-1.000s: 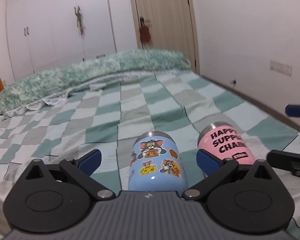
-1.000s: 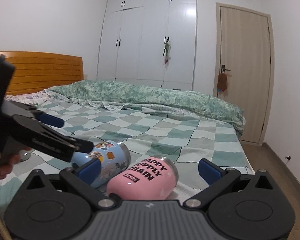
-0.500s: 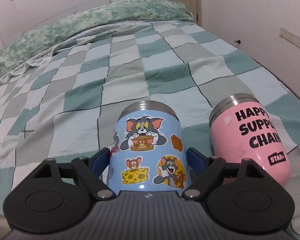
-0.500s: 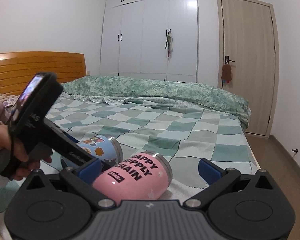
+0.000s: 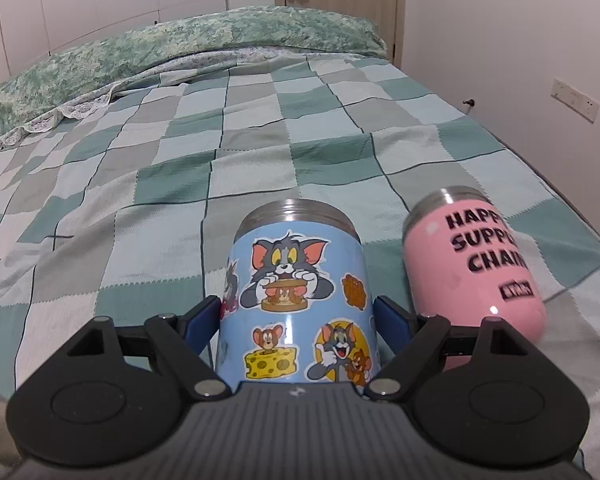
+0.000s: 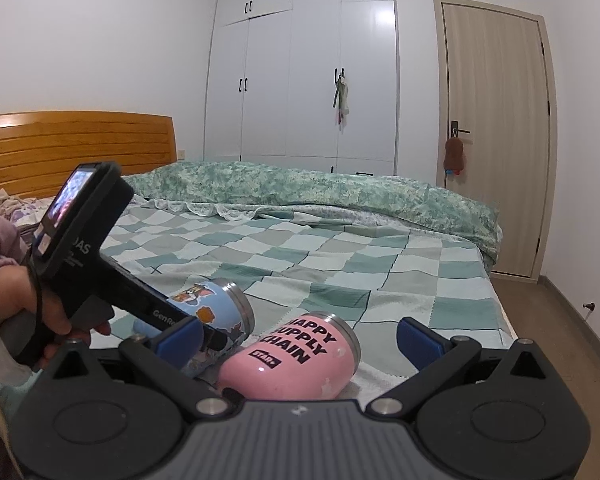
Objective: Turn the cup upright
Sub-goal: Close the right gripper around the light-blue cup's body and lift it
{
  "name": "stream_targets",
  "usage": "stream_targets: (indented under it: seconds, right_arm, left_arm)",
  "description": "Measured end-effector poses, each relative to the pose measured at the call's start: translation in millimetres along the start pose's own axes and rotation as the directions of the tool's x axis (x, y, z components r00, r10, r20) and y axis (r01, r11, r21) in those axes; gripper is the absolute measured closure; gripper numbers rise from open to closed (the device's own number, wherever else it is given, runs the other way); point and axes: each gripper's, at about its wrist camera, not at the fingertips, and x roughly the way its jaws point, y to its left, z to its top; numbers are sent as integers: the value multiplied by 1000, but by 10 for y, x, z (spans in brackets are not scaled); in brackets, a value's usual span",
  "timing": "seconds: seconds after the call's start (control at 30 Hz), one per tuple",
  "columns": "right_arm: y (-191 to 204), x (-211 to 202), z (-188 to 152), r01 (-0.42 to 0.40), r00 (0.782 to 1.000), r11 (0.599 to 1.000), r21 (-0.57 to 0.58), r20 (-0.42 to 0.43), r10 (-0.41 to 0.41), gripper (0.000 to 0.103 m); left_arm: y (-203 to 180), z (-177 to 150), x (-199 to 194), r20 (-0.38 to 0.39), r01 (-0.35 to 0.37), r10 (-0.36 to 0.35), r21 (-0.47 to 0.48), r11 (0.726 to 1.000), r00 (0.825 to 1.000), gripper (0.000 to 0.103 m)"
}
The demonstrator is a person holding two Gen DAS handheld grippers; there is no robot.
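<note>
A blue cartoon-sticker cup point(image 5: 296, 300) lies on its side on the checked bedspread, its steel rim pointing away from me. My left gripper point(image 5: 298, 314) is shut on it, blue pads pressed on both sides. A pink cup point(image 5: 472, 268) lettered "HAPPY SUPPLY CHAIN" lies on its side just to its right. In the right wrist view the pink cup point(image 6: 296, 356) lies between the spread fingers of my open right gripper point(image 6: 300, 336), not touching the pads. The blue cup point(image 6: 216, 316) shows behind it, held by the left gripper.
The checked bedspread point(image 5: 260, 152) covers the bed, with a green quilt point(image 5: 188, 48) bunched at the far end. The bed's edge and a white wall point(image 5: 520, 40) lie to the right. A wooden headboard point(image 6: 60, 148), wardrobe point(image 6: 300, 80) and door point(image 6: 496, 140) stand beyond.
My left gripper moved forward around the blue cup and closed on it. The right gripper stayed open over the pink cup, shifting slightly.
</note>
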Motion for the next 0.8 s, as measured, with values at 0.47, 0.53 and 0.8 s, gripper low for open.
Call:
stream_targets:
  seconds: [0.47,0.53,0.8]
  right_arm:
    - [459,-565,68,-5,1000,1000,-20,16,5,0]
    - [557,-652,59,-13,1000,1000,-28,11,14,0]
    - [853,-821,-51,-45,999,998,-39,-23,44,0]
  left_arm:
    - [80,-423,-855,39,44,-41,-55,998,998,20]
    - [87,-527,-970,38,46,-43,-70,996,998,20]
    - [127,-939,-1230,36,26,-22,-109,994,999,20]
